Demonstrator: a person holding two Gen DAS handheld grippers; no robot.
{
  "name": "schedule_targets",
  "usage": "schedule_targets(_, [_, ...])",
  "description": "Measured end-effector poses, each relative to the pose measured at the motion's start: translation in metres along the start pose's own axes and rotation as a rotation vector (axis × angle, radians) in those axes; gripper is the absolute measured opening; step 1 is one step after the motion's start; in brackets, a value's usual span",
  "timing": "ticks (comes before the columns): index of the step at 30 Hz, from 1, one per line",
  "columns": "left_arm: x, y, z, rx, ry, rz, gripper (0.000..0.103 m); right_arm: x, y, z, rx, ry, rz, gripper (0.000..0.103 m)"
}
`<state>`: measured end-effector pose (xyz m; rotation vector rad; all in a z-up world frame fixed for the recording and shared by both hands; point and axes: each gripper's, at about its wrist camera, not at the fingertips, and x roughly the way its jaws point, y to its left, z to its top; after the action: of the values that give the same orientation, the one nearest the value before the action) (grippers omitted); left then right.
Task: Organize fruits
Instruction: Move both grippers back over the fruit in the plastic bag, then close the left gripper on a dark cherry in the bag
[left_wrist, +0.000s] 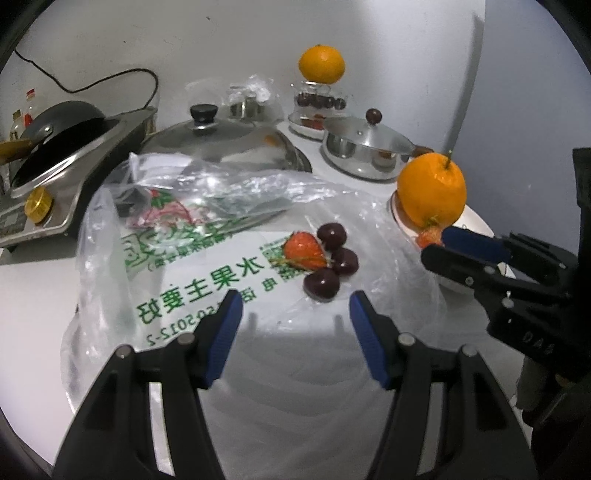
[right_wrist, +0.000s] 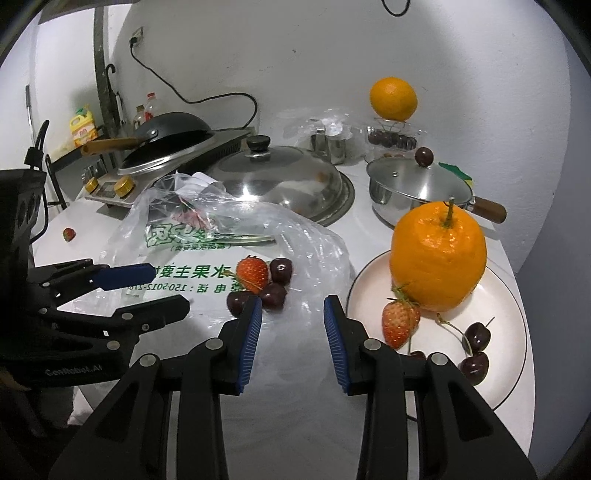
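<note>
A strawberry (left_wrist: 304, 251) and three dark cherries (left_wrist: 332, 236) lie together on a clear plastic bag (left_wrist: 177, 280) with green print. My left gripper (left_wrist: 293, 301) hovers just short of them, open, with nothing between its fingers. To the right, a white plate (right_wrist: 498, 332) holds a large orange (right_wrist: 437, 254), a strawberry (right_wrist: 399, 323) and stemmed cherries (right_wrist: 476, 336). My right gripper (right_wrist: 293, 302) is open and empty over the bag, between the plate and the loose fruit (right_wrist: 253, 273). Each gripper shows in the other's view: the right gripper (left_wrist: 437, 245) and the left gripper (right_wrist: 166, 290).
A large steel lid (right_wrist: 280, 184) and a small lidded pot (right_wrist: 417, 184) stand behind the bag. Another orange (right_wrist: 393, 98) rests on a clear box of cherries at the back wall. A black pan sits on a cooker (right_wrist: 166, 136) at back left. One stray strawberry (right_wrist: 68, 233) lies at far left.
</note>
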<state>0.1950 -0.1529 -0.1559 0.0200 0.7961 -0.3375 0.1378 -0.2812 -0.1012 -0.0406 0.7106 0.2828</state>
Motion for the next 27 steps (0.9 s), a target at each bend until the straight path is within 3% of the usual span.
schedule_targets(27, [0.066, -0.025, 0.011, 0.027, 0.125, 0.075, 0.061, 0.005, -0.043, 0.000, 0.026, -0.020, 0.023, 0.037])
